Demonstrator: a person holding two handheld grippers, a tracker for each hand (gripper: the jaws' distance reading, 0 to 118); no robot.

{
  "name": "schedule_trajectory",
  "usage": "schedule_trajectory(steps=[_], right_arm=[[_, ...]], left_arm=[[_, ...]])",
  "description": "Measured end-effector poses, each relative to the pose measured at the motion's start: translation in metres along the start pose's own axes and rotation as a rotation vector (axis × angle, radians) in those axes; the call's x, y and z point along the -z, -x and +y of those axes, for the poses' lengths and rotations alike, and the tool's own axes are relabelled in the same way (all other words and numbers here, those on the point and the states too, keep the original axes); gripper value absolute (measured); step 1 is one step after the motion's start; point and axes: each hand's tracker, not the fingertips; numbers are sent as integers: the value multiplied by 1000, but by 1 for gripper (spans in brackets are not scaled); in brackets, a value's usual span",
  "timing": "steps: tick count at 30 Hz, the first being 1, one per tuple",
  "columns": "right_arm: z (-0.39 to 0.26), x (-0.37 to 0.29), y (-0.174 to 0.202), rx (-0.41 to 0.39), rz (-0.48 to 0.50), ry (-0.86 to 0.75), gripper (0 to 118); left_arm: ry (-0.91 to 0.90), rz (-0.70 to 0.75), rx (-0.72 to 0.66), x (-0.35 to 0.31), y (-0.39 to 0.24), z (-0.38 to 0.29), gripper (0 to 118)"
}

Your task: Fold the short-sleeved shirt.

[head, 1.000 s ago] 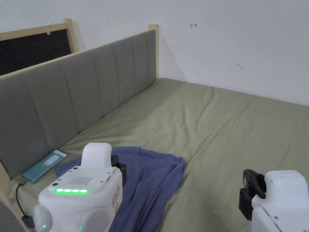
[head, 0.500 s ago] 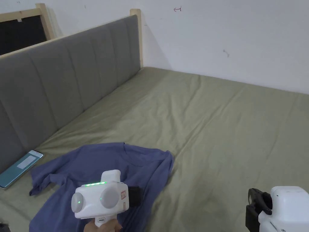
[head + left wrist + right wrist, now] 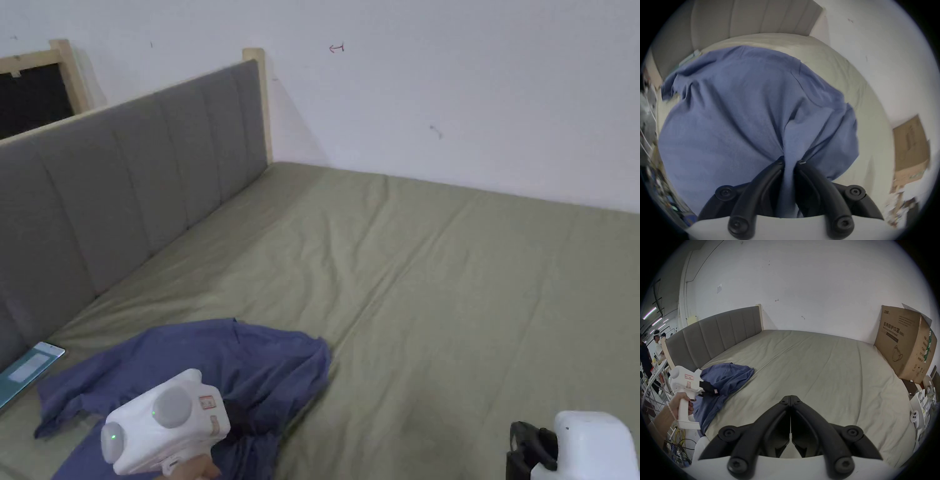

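Stretching wide across the frame, olive bed (image 3: pixel 450 269), bare and smooth over most of its surface, grey headboard (image 3: pixel 125 181) along the left side. Lying rumpled at the near left corner of that bed, blue short-sleeved shirt (image 3: pixel 250 369), bunched and creased, no clean fold line anywhere, hem end trailing off toward the near edge. Pinching a gather of that cloth, left gripper (image 3: pixel 790 164), both jaws pressed on the fabric, wrinkles fanning out from the pinch. Hovering well apart over bare sheet at lower right, right gripper (image 3: pixel 790 397), jaws closed together on nothing. Sitting beside the headboard, just past the sleeve, phone (image 3: pixel 25 372). By the look of it, barely begun: spreading flat not yet done, sleeves and body folds all left to do, likely needing the idle gripper on a second corner.
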Motion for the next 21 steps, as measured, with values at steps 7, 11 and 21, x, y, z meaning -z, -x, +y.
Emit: schedule_trajectory(steps=[7, 11, 21], right_arm=[[6, -22, -39, 88, -63, -41, 0], [6, -40, -64, 162, -98, -62, 0], [9, -105, -142, 270, -300, -159, 0]], left_arm=[[-44, -113, 74, -33, -50, 7, 7], [-16, -318, 108, -41, -115, 1, 7], [126, -710, 566, -78, -334, -129, 7]])
